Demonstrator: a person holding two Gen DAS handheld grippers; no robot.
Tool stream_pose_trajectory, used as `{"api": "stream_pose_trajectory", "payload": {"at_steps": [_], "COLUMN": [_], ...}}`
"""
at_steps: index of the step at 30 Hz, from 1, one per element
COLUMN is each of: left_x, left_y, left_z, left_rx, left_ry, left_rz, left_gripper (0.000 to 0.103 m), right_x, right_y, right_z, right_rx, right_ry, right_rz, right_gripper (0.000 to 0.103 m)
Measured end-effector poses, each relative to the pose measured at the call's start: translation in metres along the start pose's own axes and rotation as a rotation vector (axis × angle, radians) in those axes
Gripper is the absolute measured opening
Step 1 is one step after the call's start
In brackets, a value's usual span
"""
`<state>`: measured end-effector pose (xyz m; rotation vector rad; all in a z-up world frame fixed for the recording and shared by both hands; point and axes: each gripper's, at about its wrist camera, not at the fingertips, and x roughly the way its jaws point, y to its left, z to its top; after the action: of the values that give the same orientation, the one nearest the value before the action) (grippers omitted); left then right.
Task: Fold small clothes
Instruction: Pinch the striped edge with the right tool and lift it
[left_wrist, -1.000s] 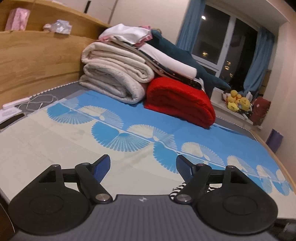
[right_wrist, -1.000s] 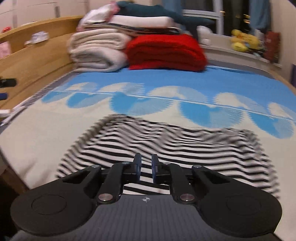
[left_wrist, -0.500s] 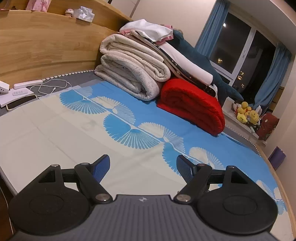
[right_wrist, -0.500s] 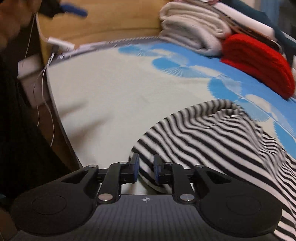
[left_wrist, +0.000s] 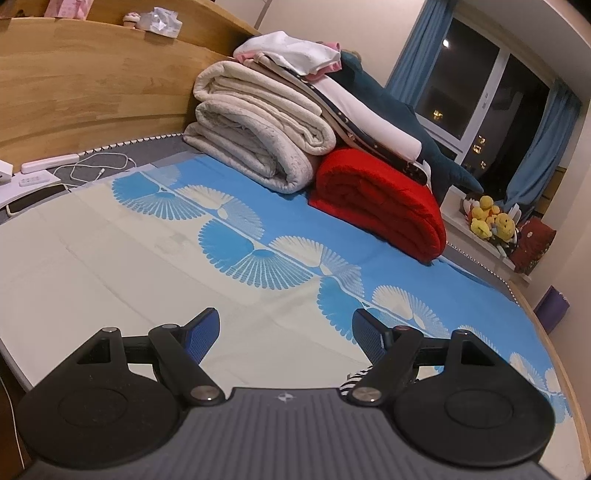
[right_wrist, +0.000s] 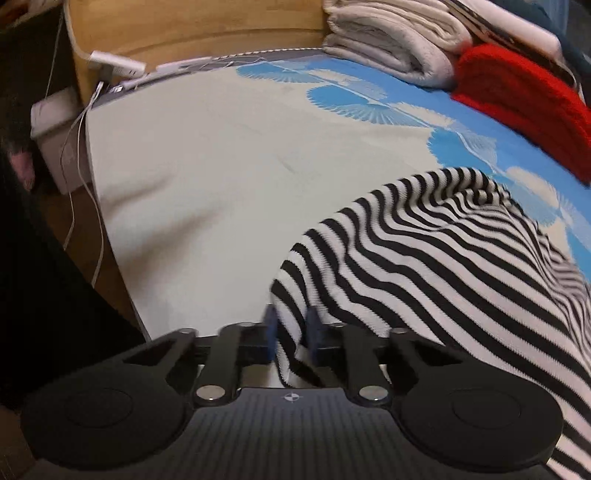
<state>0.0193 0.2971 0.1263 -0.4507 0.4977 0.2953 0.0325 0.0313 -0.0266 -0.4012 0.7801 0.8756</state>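
A black-and-white striped garment (right_wrist: 443, 266) lies on the bed, bunched up toward the right of the right wrist view. My right gripper (right_wrist: 290, 334) is shut on its near left edge, with the striped cloth between the blue pads. My left gripper (left_wrist: 286, 332) is open and empty above the cream part of the bedsheet (left_wrist: 129, 258). Only a small striped corner of the garment (left_wrist: 356, 378) shows in the left wrist view, under the right finger.
Folded cream blankets (left_wrist: 258, 136), a red blanket (left_wrist: 384, 206) and a dark plush shark (left_wrist: 406, 122) are piled at the far side of the bed. A wooden headboard (left_wrist: 92, 92) stands on the left, with cables and a phone (left_wrist: 40, 195) below it. The bed's left edge (right_wrist: 110, 240) drops to the floor.
My right gripper has drawn the garment's edge to the left, so the cloth bunches and lifts. The left gripper has stayed open and shifted slightly, showing the striped corner again.
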Motion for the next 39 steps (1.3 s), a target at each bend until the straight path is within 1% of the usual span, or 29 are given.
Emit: {"api": "stream_pose_trajectory", "payload": {"at_steps": [2, 3, 6, 10, 13, 15, 17, 19, 21, 24, 26, 28, 30, 31, 32, 34, 36, 37, 38, 39], "left_x": [0.000, 0.000, 0.000, 0.000, 0.002, 0.003, 0.003, 0.004, 0.006, 0.013, 0.020, 0.028, 0.036, 0.040, 0.044, 0.051, 0.055, 0.057, 0.058, 0.061], "left_y": [-0.001, 0.000, -0.002, -0.002, -0.002, -0.005, -0.010, -0.017, -0.026, -0.042, -0.056, -0.073, -0.090, -0.099, -0.107, -0.123, -0.138, -0.145, -0.150, -0.156], "left_z": [-0.001, 0.000, -0.001, -0.002, -0.003, -0.004, -0.005, -0.007, -0.009, -0.014, -0.018, -0.023, -0.029, -0.034, -0.037, -0.046, -0.053, -0.056, -0.059, -0.062], "left_rx": [-0.001, -0.002, -0.008, -0.013, -0.031, -0.045, -0.047, -0.047, -0.050, -0.047, -0.036, -0.015, 0.018, 0.035, 0.049, 0.088, 0.137, 0.165, 0.184, 0.201], "left_ry": [-0.001, -0.001, -0.003, -0.008, -0.005, 0.001, 0.002, -0.001, 0.001, 0.011, 0.024, 0.039, 0.055, 0.063, 0.076, 0.091, 0.097, 0.100, 0.103, 0.109], "left_rz": [0.001, -0.001, -0.003, -0.004, -0.007, -0.012, -0.020, -0.034, -0.054, -0.086, -0.104, -0.125, -0.142, -0.152, -0.160, -0.162, -0.171, -0.176, -0.180, -0.186], "left_gripper": [0.083, 0.083, 0.083, 0.083, 0.083, 0.083, 0.083, 0.083, 0.083, 0.083, 0.083, 0.083, 0.083, 0.083, 0.083, 0.083, 0.083, 0.083, 0.083, 0.083], "right_x": [-0.005, -0.010, -0.033, -0.059, -0.064, -0.064, -0.066, -0.079, -0.104, -0.151, -0.190, -0.226, -0.258, -0.270, -0.278, -0.286, -0.285, -0.281, -0.276, -0.272], "right_y": [-0.001, 0.000, 0.000, -0.014, -0.019, -0.019, -0.025, -0.042, -0.065, -0.109, -0.141, -0.171, -0.197, -0.207, -0.216, -0.234, -0.250, -0.259, -0.266, -0.273], "right_z": [0.002, 0.004, 0.015, 0.027, 0.029, 0.029, 0.028, 0.025, 0.020, 0.001, -0.024, -0.059, -0.101, -0.120, -0.139, -0.179, -0.213, -0.229, -0.241, -0.251], "right_rx": [0.007, 0.010, 0.043, 0.160, 0.196, 0.186, 0.212, 0.288, 0.379, 0.521, 0.640, 0.762, 0.892, 0.948, 1.008, 1.126, 1.238, 1.292, 1.336, 1.383], "right_ry": [-0.023, -0.048, -0.164, -0.293, -0.338, -0.335, -0.338, -0.368, -0.419, -0.513, -0.579, -0.630, -0.659, -0.655, -0.633, -0.522, -0.381, -0.303, -0.245, -0.203], "right_rz": [-0.007, -0.005, 0.005, 0.049, 0.085, 0.105, 0.105, 0.095, 0.080, 0.042, 0.005, -0.052, -0.130, -0.170, -0.220, -0.326, -0.423, -0.440, -0.419, -0.377], "right_gripper": [0.008, 0.008, 0.007, 0.007, 0.006, 0.006, 0.006, 0.006, 0.006, 0.006, 0.006, 0.005, 0.005, 0.005, 0.004, 0.003, 0.002, 0.002, 0.003, 0.003]}}
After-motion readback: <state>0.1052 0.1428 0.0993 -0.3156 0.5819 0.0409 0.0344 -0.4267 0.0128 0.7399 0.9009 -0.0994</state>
